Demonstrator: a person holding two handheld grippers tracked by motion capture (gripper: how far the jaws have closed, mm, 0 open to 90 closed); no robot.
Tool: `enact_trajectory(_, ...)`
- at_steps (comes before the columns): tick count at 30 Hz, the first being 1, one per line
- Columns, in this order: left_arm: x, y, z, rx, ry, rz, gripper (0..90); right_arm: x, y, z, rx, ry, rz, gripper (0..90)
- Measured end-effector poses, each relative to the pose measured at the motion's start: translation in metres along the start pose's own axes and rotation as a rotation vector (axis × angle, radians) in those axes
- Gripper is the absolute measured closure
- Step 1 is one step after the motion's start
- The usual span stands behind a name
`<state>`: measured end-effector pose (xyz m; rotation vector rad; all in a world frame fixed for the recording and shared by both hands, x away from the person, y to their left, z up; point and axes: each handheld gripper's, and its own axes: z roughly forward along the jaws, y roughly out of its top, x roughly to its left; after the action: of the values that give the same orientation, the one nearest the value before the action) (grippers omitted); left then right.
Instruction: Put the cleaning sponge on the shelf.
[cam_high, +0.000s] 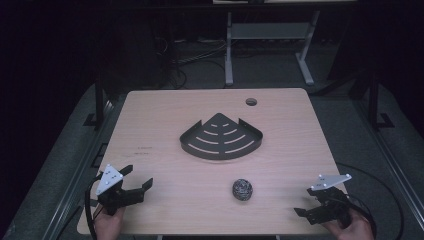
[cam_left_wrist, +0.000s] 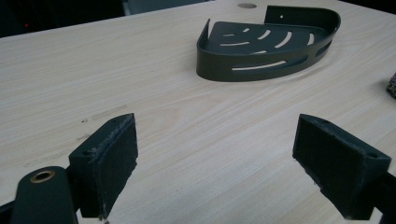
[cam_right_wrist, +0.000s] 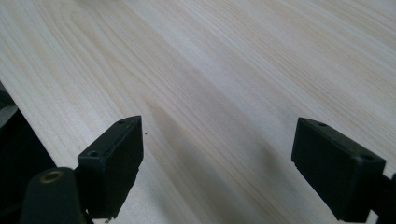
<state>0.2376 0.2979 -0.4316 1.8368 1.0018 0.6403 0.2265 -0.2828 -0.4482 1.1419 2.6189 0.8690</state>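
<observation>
The high view looks down and forward over the whole table (cam_high: 165, 125). Each gripper view skims low across it; the left one shares the corner tray (cam_left_wrist: 261, 70) with the high view.

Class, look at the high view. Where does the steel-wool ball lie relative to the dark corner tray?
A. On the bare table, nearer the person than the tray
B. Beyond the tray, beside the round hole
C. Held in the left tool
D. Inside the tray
A: the ball sits on the bare table, apart from the tray and on the person's side of it.
</observation>
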Motion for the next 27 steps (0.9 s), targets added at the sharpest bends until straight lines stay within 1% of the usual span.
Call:
enact_trajectory(3,-0.001,0.0,-0.001,-0.002,0.002,0.006,13.3,0.002,0.003,0.001,0.001,0.005,-0.015,16.1)
enact_trajectory(7,-0.001,-0.001,-0.002,-0.004,0.0,-0.001,13.3,0.005,0.007,0.003,-0.003,0.019,-0.03,16.1)
enact_trajectory(10,-0.001,-0.001,-0.003,-0.004,-0.001,0.005,13.3,0.008,0.009,0.005,0.005,0.025,-0.035,16.1)
enact_trajectory(11,-0.001,-0.001,-0.003,-0.005,0.0,0.009,13.3,0.011,0.012,0.005,0.01,0.024,-0.046,16.1)
enact_trajectory(14,0.0,-0.001,-0.003,-0.008,-0.008,0.001,13.3,0.013,0.015,0.004,0.004,0.027,-0.054,16.1)
enact_trajectory(16,0.0,-0.002,-0.003,-0.01,-0.004,-0.002,13.3,0.014,0.017,0.004,0.005,0.031,-0.053,16.1)
enact_trajectory(21,0.0,-0.001,-0.004,-0.008,-0.004,0.0,13.3,0.016,0.022,0.005,0.006,0.041,-0.069,16.1)
enact_trajectory(22,-0.001,-0.002,-0.004,-0.009,-0.005,0.001,13.3,0.017,0.024,0.005,0.009,0.044,-0.078,16.1)
enact_trajectory(27,-0.001,-0.002,-0.004,-0.008,-0.004,0.0,13.3,0.019,0.03,0.005,0.012,0.055,-0.089,16.1)
